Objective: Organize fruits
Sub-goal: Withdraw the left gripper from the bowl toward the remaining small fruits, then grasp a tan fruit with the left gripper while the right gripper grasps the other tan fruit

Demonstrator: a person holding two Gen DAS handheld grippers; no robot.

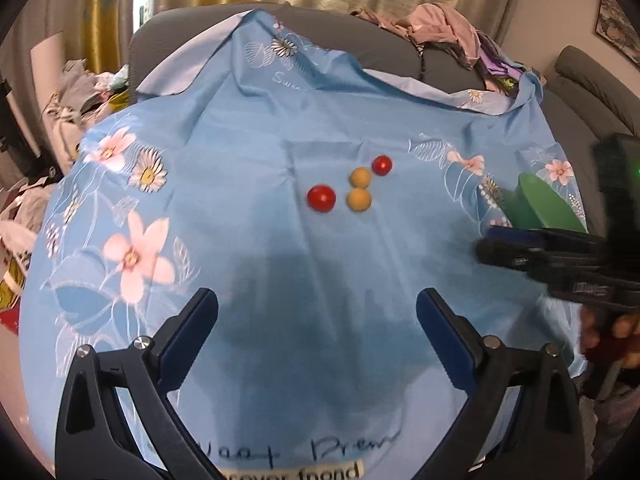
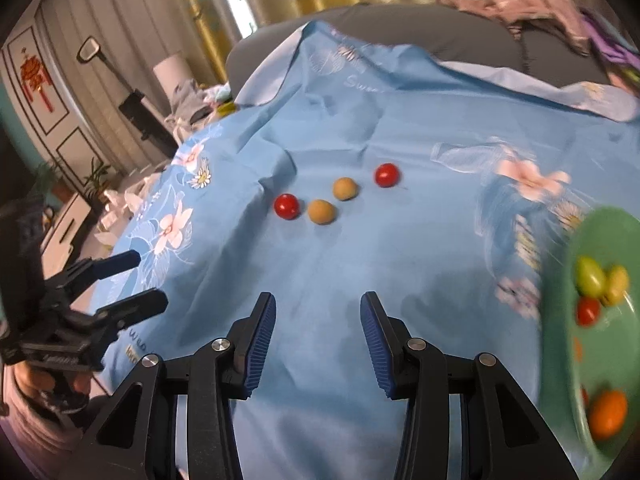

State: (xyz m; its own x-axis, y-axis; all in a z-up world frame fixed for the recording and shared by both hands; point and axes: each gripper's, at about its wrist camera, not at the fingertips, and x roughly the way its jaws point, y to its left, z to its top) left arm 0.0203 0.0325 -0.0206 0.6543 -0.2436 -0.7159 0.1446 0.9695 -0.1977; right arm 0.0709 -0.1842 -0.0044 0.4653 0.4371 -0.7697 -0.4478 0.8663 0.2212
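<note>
In the right wrist view, the round green plastic plate (image 2: pixel 576 240) is running off the right edge, smeared by motion blur, so its far rim is being cut away. The small fruits on it, a green-yellow one (image 2: pixel 590 278), a red one (image 2: pixel 587 311) and an orange one (image 2: pixel 608 414), are blurring into soft blobs. In the left wrist view the right claw (image 1: pixel 490 240) is hiding most of that plate, and printed black lettering (image 1: pixel 292 470) on the light blue floral cloth is being clipped by the bottom edge.
</note>
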